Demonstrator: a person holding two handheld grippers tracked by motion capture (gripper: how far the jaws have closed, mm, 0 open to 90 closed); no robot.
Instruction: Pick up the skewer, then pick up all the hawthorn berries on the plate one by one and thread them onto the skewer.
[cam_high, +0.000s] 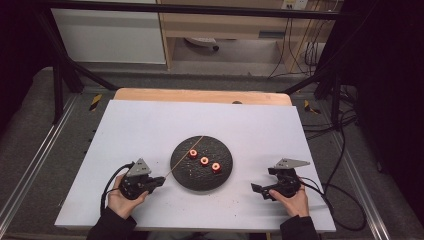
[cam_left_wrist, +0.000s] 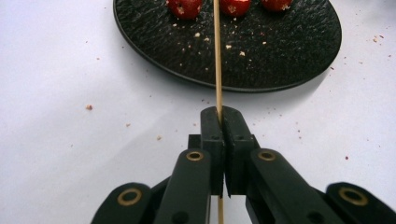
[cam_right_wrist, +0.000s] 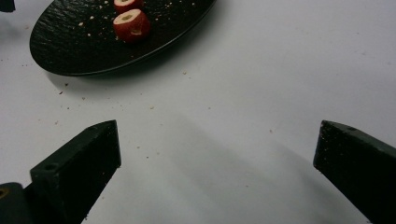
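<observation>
Fingers of the left gripper pinch the skewer, which runs over the black plate; right gripper gapes wide.

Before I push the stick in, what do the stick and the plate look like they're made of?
Stick: thin, pale tan and matte, probably bamboo or wood; the left gripper is shut on it. Plate: black with a rough pebbled surface, perhaps stoneware or slate-look ceramic; I cannot tell which.
</observation>
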